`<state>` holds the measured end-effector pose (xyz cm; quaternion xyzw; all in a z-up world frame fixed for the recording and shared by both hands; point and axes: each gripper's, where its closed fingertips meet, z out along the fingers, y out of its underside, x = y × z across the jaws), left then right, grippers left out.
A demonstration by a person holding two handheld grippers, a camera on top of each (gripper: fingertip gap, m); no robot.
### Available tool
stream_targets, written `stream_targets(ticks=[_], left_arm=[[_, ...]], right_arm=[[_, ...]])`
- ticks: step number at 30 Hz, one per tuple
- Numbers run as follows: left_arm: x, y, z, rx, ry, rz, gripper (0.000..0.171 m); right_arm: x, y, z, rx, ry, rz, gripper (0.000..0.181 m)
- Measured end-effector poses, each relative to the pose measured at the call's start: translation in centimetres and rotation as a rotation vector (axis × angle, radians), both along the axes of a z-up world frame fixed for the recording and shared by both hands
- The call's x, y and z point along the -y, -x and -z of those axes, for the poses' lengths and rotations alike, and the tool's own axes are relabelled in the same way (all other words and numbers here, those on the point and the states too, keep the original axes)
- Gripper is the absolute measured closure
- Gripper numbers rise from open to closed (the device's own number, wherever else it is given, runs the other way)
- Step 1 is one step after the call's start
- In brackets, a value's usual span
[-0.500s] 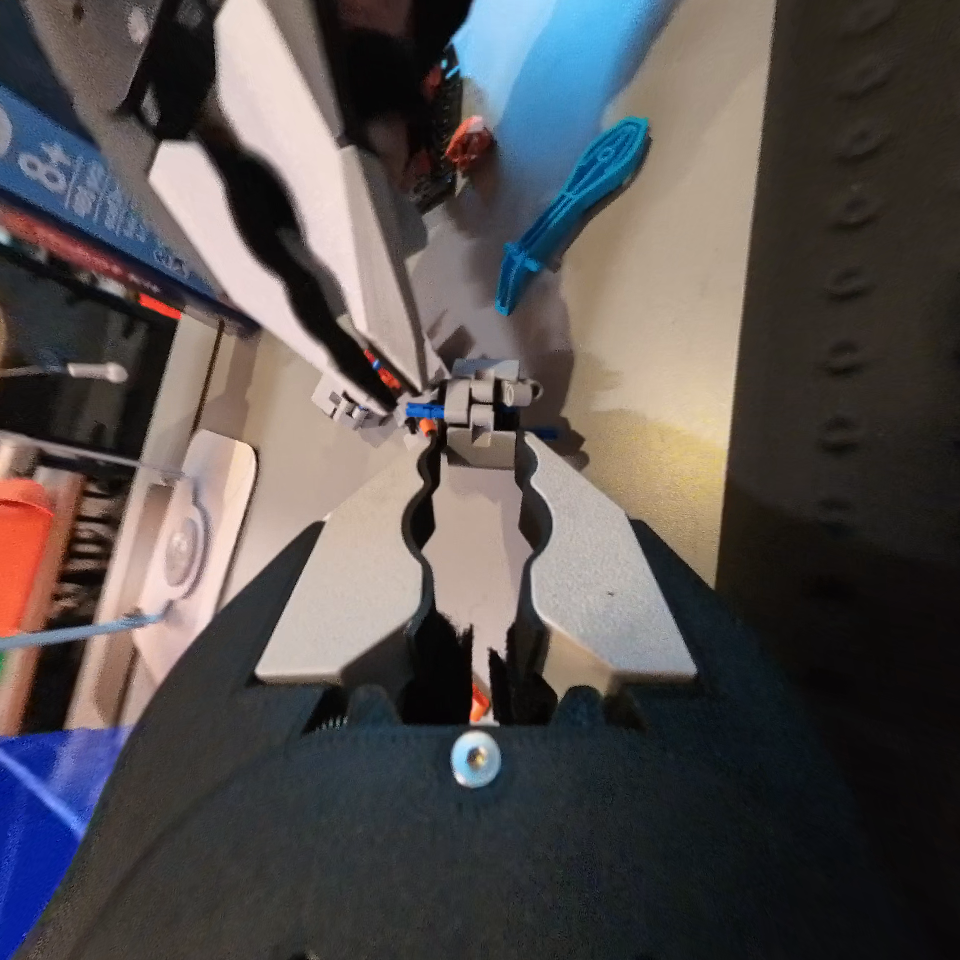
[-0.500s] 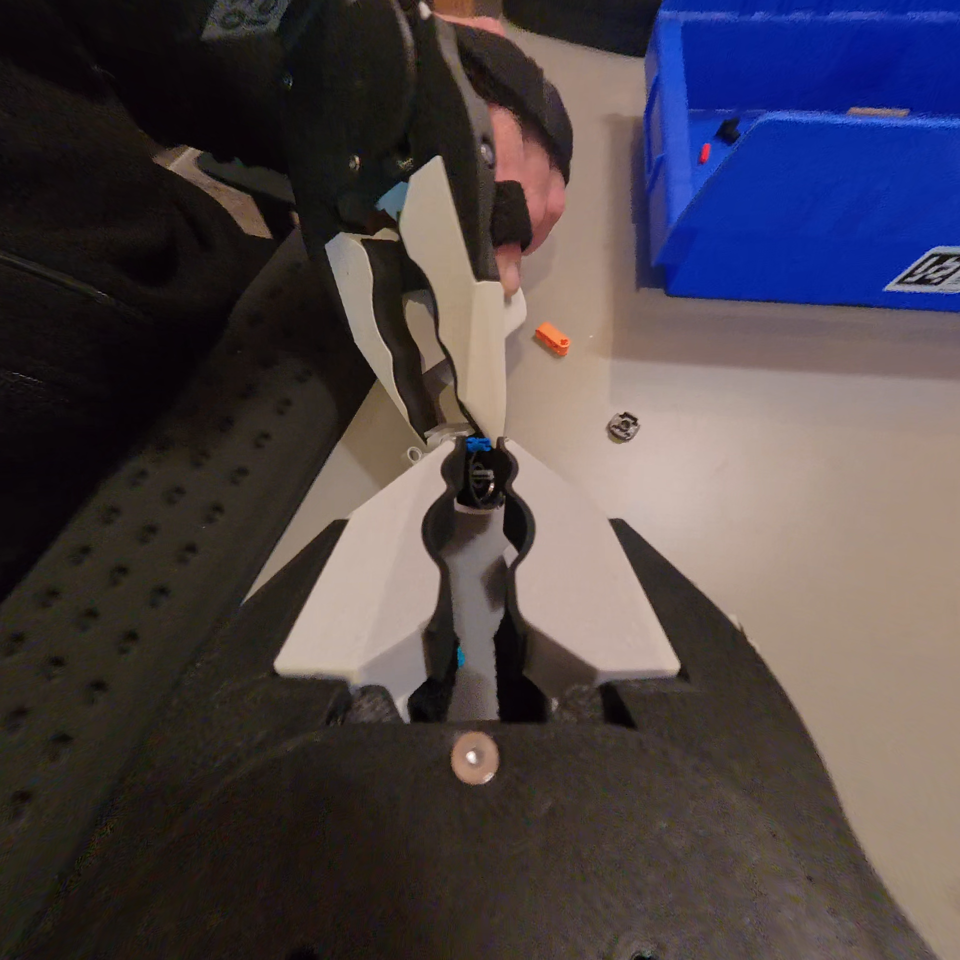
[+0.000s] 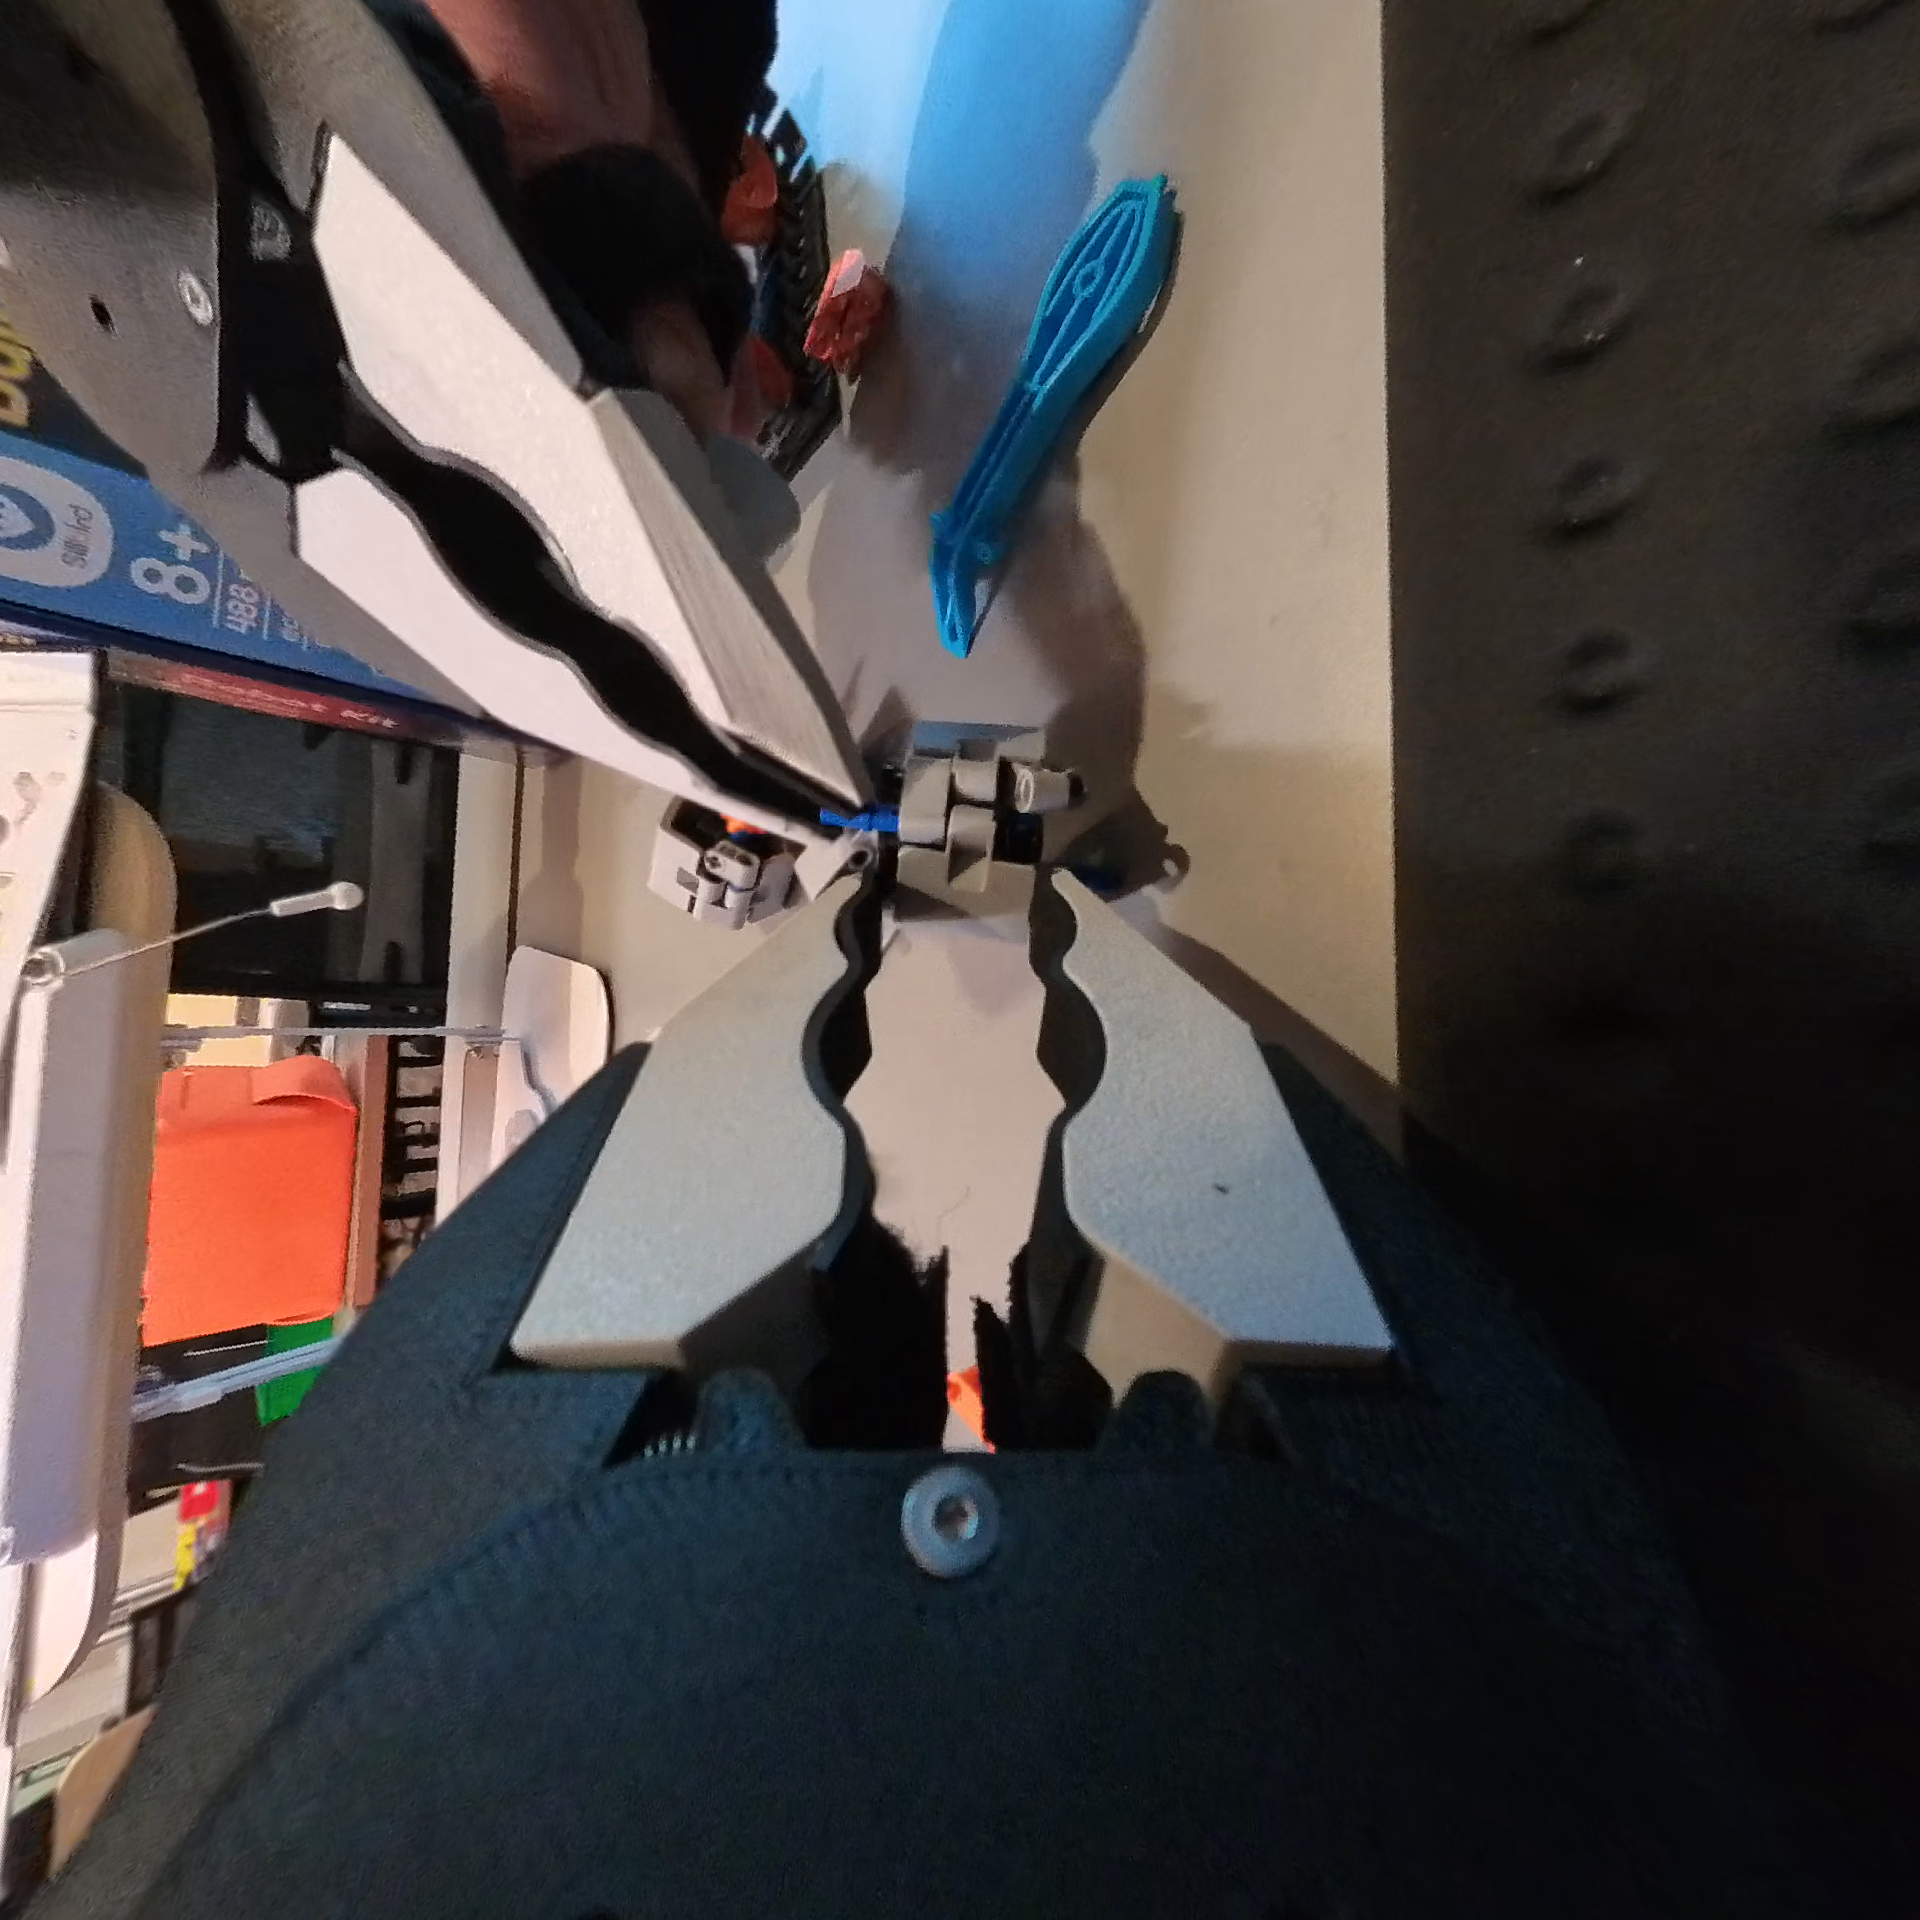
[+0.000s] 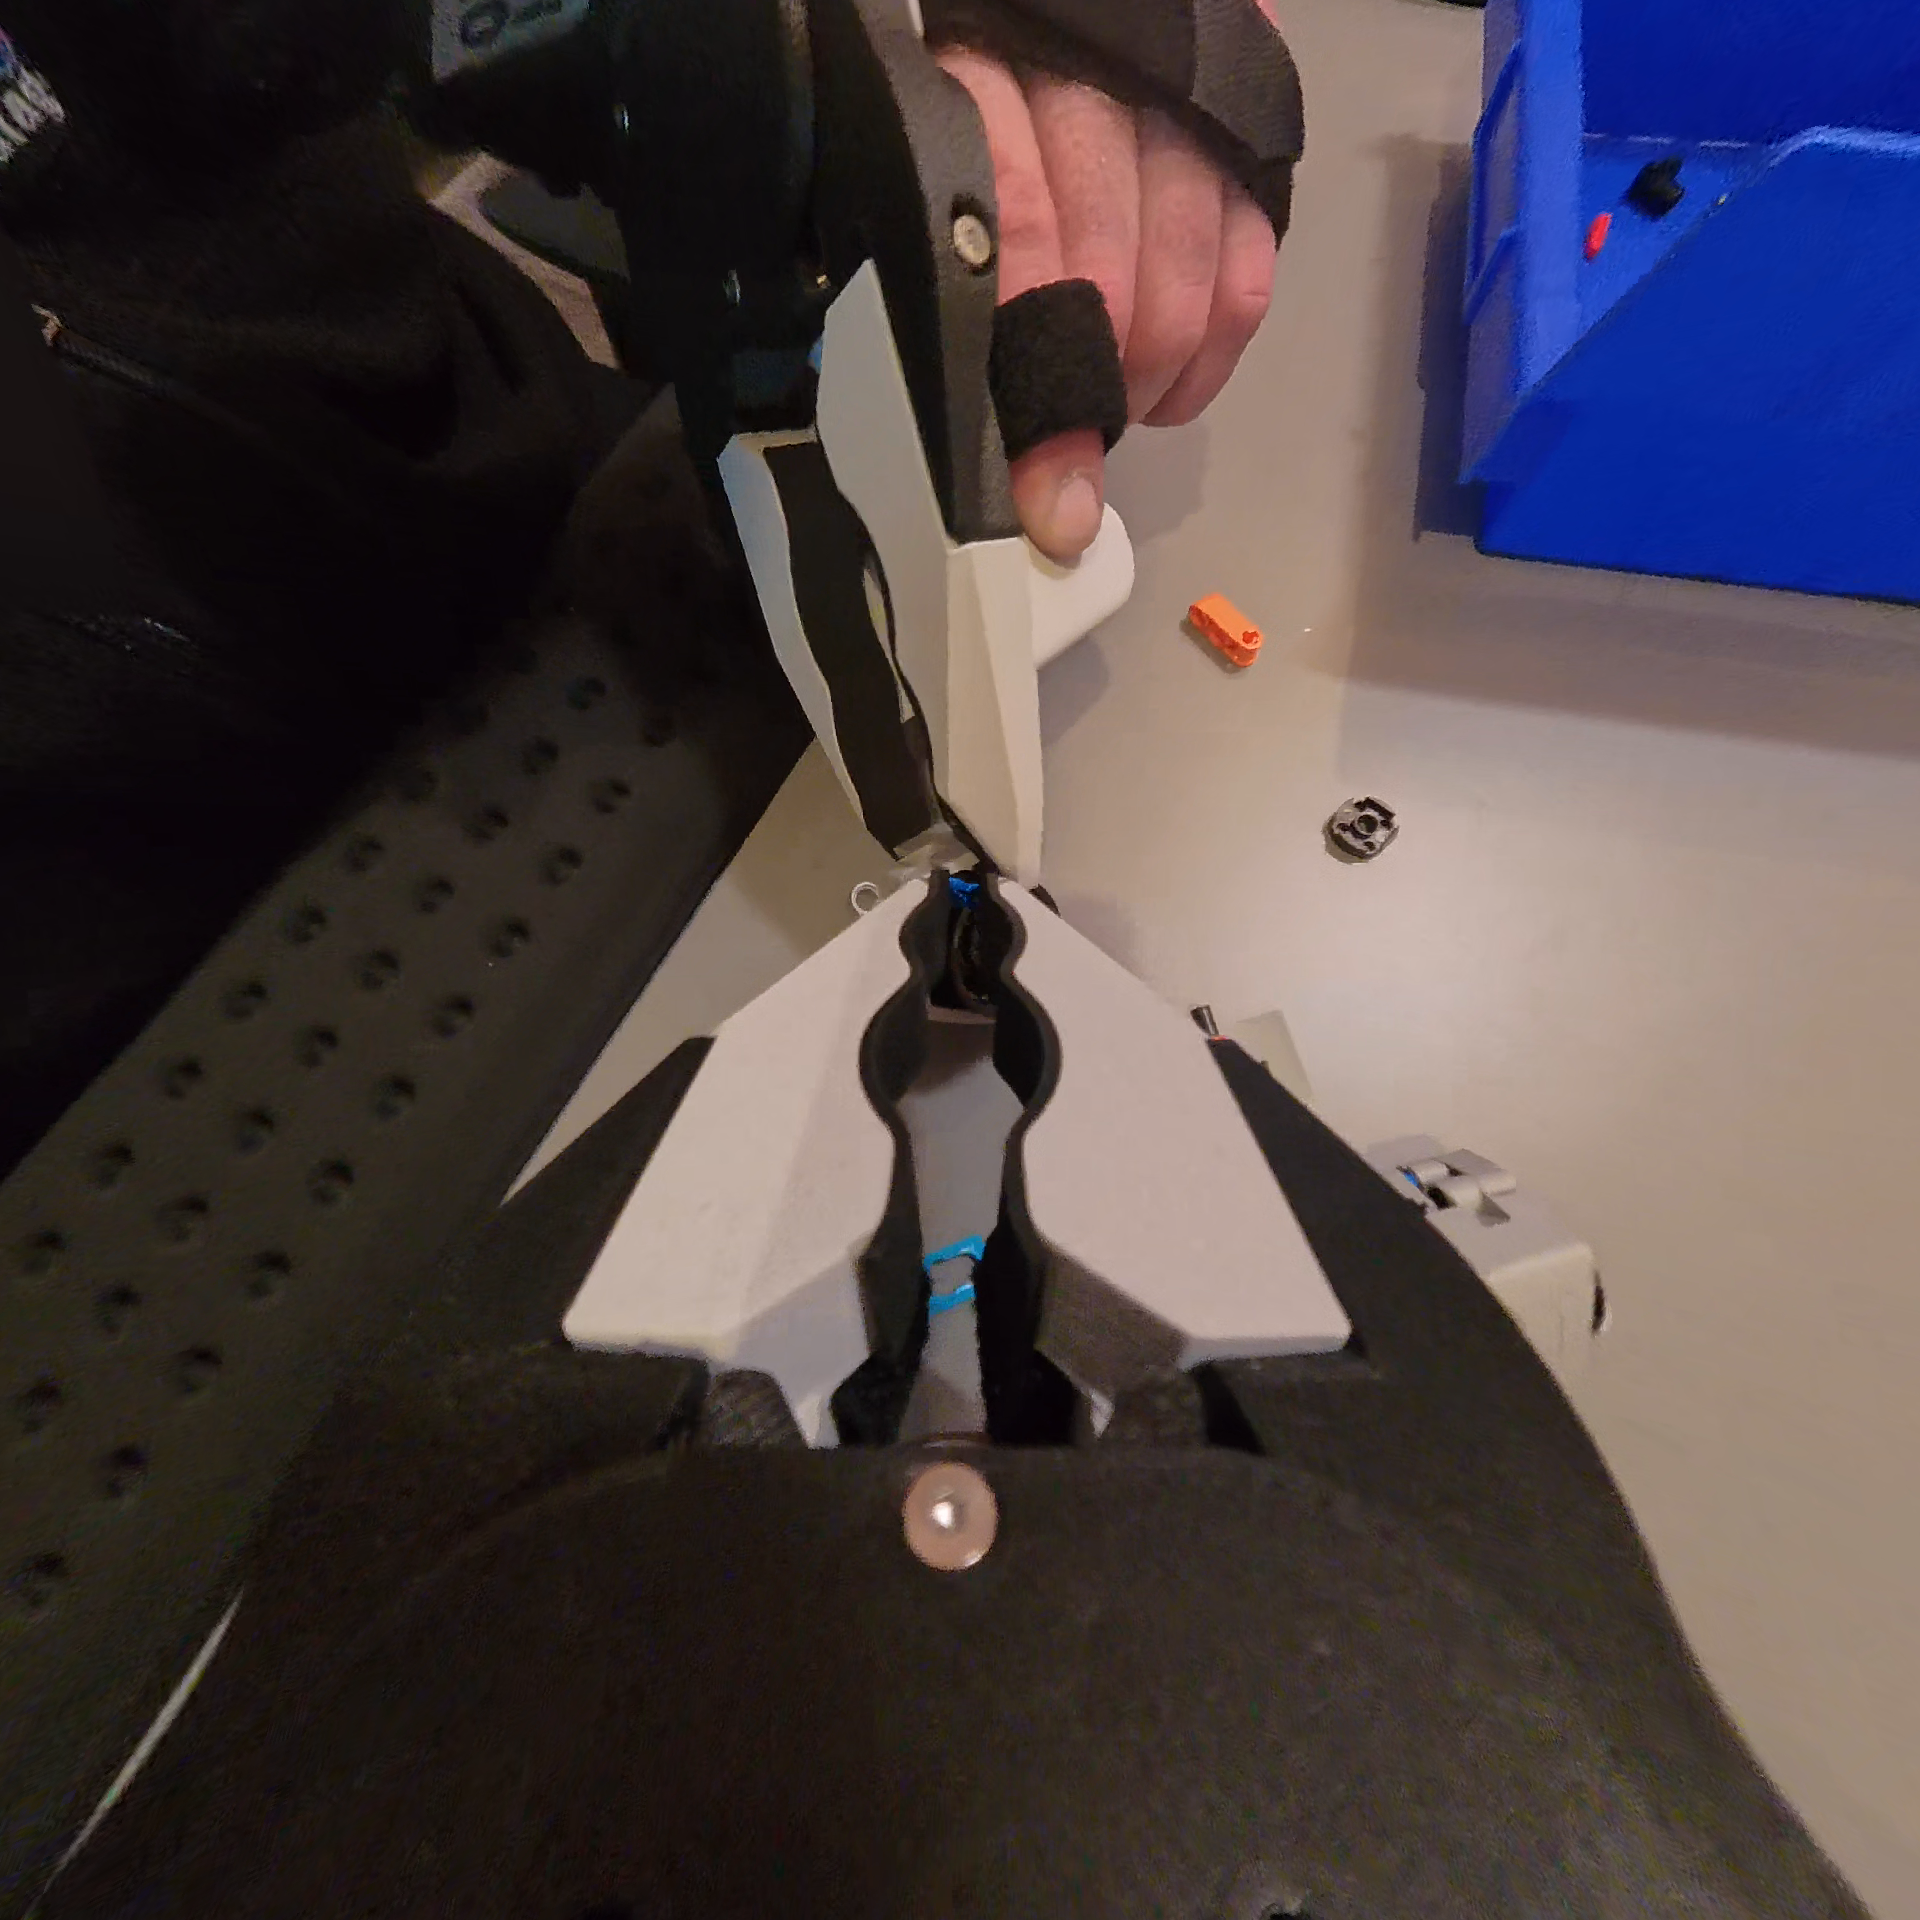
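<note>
A grey brick assembly was pinched at frame centre by the left tool, while its blue pin was clamped from the upper left by the right tool.

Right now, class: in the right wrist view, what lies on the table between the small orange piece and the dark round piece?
Nothing: in the right wrist view, the table between the orange piece and the dark round piece is bare.

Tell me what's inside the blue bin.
In the blue bin, a small red piece and a black piece show; its front wall hides the rest.
</note>
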<state>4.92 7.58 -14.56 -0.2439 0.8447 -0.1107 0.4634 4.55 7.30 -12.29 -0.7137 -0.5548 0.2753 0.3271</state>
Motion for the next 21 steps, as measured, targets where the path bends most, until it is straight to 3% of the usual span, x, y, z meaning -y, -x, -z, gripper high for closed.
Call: stream_targets(ticks=[7,14,21], left_arm=[[0.2,-0.2,0.2,-0.032,0.052,-0.013,0.145],[0.3,-0.3,0.2,-0.020,0.080,-0.044,0.145],[0.9,-0.3,0.2,0.001,-0.023,-0.048,0.145]], right_arm=[[0.1,-0.4,0.4,0.046,-0.135,0.034,0.178],[0.2,-0.7,0.6,-0.008,-0.116,0.034,0.178],[1.2,-0.7,0.8,-0.006,-0.022,-0.016,0.178]])
